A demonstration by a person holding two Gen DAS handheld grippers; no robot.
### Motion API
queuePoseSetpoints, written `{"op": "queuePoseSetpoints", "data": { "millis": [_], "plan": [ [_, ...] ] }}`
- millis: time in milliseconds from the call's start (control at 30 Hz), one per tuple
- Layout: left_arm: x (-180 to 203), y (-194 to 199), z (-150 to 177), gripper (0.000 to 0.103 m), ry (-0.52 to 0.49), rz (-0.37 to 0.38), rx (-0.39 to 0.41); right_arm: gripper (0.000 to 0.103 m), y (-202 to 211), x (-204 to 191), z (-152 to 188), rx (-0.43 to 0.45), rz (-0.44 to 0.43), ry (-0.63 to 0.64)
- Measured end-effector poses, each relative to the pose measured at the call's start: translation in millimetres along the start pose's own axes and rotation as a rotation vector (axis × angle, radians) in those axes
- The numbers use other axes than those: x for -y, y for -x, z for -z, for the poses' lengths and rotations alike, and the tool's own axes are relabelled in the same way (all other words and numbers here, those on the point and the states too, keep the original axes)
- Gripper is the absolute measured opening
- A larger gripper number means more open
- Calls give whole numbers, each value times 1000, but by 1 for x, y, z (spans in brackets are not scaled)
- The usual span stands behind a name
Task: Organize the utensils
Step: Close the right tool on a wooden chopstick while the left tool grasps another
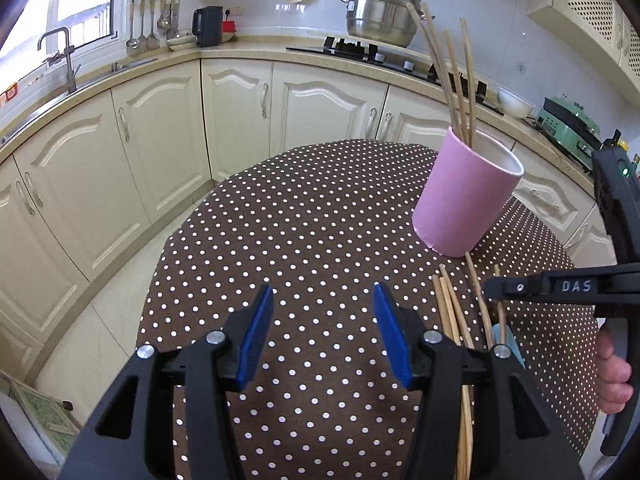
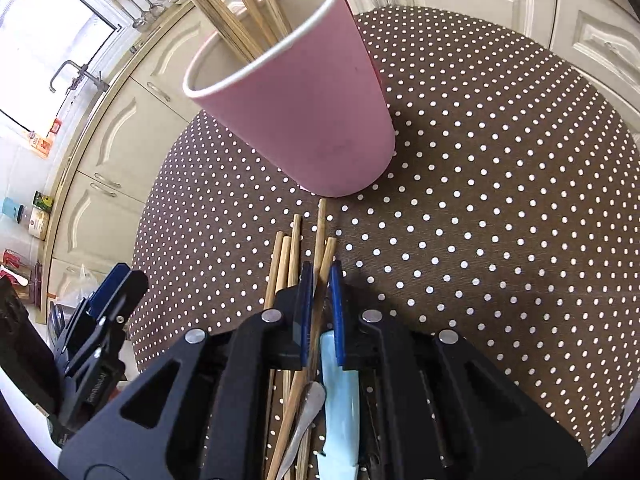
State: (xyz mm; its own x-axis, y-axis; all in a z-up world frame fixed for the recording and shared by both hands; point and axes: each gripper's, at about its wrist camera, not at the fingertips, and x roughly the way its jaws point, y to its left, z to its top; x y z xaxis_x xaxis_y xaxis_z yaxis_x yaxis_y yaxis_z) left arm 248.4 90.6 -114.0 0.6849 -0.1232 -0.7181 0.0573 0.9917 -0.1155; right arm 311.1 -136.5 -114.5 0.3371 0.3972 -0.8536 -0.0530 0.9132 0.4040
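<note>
A pink cup (image 1: pixel 464 196) (image 2: pixel 304 104) stands on the dotted table and holds several wooden chopsticks (image 1: pixel 452 76) (image 2: pixel 240 12). More loose chopsticks (image 1: pixel 452 308) (image 2: pixel 290 256) lie on the cloth in front of the cup. My right gripper (image 2: pixel 322 276) is shut on one chopstick (image 2: pixel 321 232) from this pile, just above the table. A light blue handle (image 2: pixel 338 396) and a metal utensil (image 2: pixel 306 412) lie under it. My left gripper (image 1: pixel 324 300) is open and empty, left of the pile. The right gripper's side shows in the left wrist view (image 1: pixel 560 286).
The round table has a brown cloth with white dots (image 1: pixel 304 216) (image 2: pixel 500 184). Cream kitchen cabinets (image 1: pixel 160 128) curve behind it, with a sink tap (image 1: pixel 60 52), a hob and a steel pot (image 1: pixel 380 12) on the counter.
</note>
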Motion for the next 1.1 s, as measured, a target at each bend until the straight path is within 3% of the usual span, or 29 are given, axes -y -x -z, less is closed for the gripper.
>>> {"op": "queuePoseSetpoints", "data": {
  "millis": [267,500,833,1100],
  "plan": [
    [17,-1,0,51,-28,14,-8,7,40,21,11,76,-36,-47],
    [37,-5,-1,51,-63,44,-19,5,121,36,15,259,-87,-63],
    [58,-27,3,51,-123,94,-85,5,199,51,18,491,-6,-65],
    [78,-59,2,51,-191,59,-148,5,216,48,17,552,23,-59]
  ]
}}
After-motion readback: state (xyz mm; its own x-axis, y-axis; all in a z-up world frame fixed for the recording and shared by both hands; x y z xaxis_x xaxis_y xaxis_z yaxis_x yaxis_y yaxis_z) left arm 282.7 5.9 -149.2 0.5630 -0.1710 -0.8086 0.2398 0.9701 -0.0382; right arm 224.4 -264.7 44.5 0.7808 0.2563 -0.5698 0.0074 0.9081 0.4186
